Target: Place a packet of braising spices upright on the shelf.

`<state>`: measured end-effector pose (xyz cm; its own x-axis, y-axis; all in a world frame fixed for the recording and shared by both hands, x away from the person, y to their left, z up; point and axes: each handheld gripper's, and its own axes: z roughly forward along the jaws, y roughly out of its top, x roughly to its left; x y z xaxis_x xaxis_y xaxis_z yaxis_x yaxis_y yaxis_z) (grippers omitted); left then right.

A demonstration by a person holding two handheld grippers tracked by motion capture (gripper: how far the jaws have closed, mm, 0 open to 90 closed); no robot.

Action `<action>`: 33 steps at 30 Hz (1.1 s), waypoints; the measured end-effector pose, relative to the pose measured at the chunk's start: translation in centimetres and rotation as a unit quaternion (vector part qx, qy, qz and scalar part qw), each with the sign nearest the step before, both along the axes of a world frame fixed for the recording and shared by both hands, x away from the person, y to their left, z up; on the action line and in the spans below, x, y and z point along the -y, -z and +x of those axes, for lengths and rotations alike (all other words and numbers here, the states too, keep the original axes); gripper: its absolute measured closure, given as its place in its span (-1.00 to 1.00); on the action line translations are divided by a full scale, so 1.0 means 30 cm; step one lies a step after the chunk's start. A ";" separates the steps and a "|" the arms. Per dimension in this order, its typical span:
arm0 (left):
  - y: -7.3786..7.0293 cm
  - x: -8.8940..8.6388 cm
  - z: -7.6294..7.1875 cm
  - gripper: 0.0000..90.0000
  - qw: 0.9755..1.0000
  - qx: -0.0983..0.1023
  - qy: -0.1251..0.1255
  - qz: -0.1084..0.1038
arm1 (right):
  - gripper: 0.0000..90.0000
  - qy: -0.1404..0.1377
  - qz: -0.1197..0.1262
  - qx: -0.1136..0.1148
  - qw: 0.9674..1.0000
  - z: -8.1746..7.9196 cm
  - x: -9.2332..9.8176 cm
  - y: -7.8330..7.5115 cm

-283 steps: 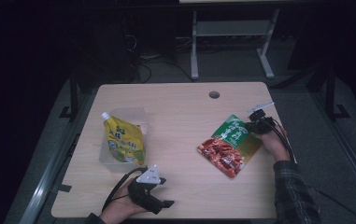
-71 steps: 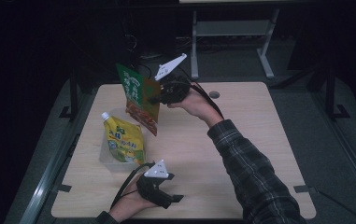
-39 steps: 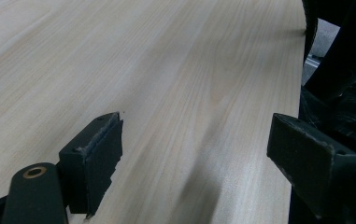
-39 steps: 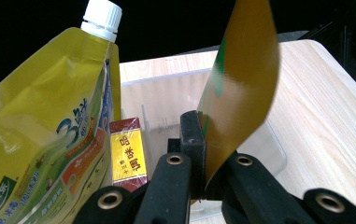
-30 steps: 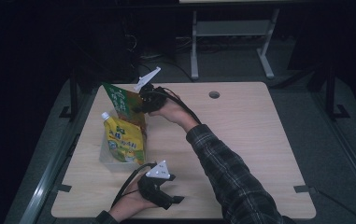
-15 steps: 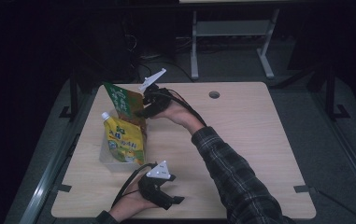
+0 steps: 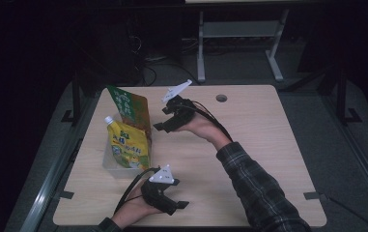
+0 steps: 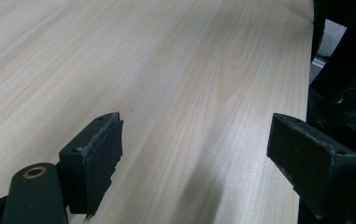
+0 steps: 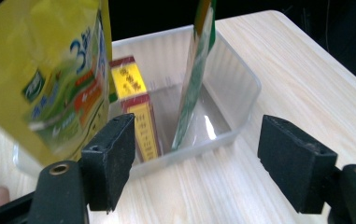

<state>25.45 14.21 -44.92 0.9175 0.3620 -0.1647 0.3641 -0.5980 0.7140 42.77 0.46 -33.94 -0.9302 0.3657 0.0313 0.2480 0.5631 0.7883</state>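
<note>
Since the earlier frames, the green-and-red snack bag (image 7: 132, 107) had left the right-hand part of the surface (image 7: 268, 145) and stood on edge in the clear plastic bin (image 7: 111, 164); the right gripper (image 7: 164, 122) had let go of it, its jaws having just been opening, and had drawn back from the bag toward the middle of the surface. The left gripper (image 7: 179, 205) had kept its place near the front edge.

High view: the bin sat at the left part of the surface. The yellow spouted pouch (image 7: 128, 145) leaned in the bin, cap uppermost, and the snack bag stood upright just behind it at the far end. The right gripper hovered near the bag, apart from it, jaws spread with nothing between them. The left gripper rested on the surface, jaws spread.

Left gripper view: both black jaws stood wide apart over bare wood grain (image 8: 175, 84), nothing between them.

Right gripper view: the jaws were spread, and between them, farther off, lay the bin (image 9: 245, 88). Inside it, the yellow pouch (image 9: 49, 70) filled the left side, a red-and-yellow printed packet (image 9: 138, 116) stood on end near the middle, and the snack bag (image 9: 196, 70) was seen edge-on, upright, its lower edge on the bin floor. No jaw touched any of them.
</note>
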 end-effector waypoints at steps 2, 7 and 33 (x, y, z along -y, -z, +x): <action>-0.002 -0.002 0.001 -0.61 1.000 0.003 0.000 -0.003 | -0.41 0.010 -0.002 0.001 1.000 -0.016 0.028 0.016; -0.002 -0.005 0.002 -0.62 1.000 0.001 -0.006 -0.007 | -0.43 0.035 -0.007 0.001 0.999 -0.070 0.115 0.061; 0.007 -0.012 0.004 -0.62 1.000 0.014 -0.006 0.007 | -0.58 0.128 -0.018 -0.018 0.991 -0.331 0.494 0.233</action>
<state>25.56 14.57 -45.15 0.9170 0.3757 -0.1344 0.3523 -0.6042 0.7148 32.83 -14.37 -40.94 -0.8055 0.5908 0.0457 0.4143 0.5064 0.7562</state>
